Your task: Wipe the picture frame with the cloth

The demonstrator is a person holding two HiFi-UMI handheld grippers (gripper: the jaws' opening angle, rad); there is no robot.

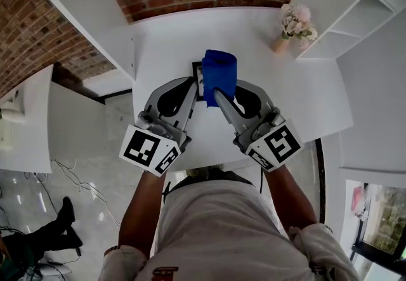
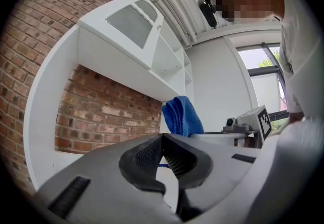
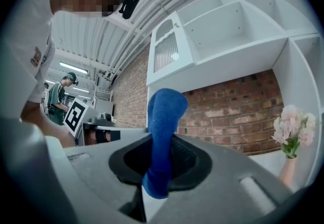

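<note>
Wipe barely begun: right gripper [image 1: 217,94] fingers clamp the cloth [image 1: 220,70] over the frame [image 1: 197,77], left gripper [image 1: 193,86] fingers together beside it; next, probably rub cloth across the frame.

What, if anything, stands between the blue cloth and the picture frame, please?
Nothing visible does. The blue cloth, clamped in the right gripper, overlaps the picture frame in the head view, hiding most of it; only one dark edge shows, at the tips of the shut left gripper.

The picture frame [image 1: 196,74] lies mostly hidden behind the cloth [image 1: 219,72] at the right gripper [image 1: 216,93] tips (only a dark edge shows).
</note>
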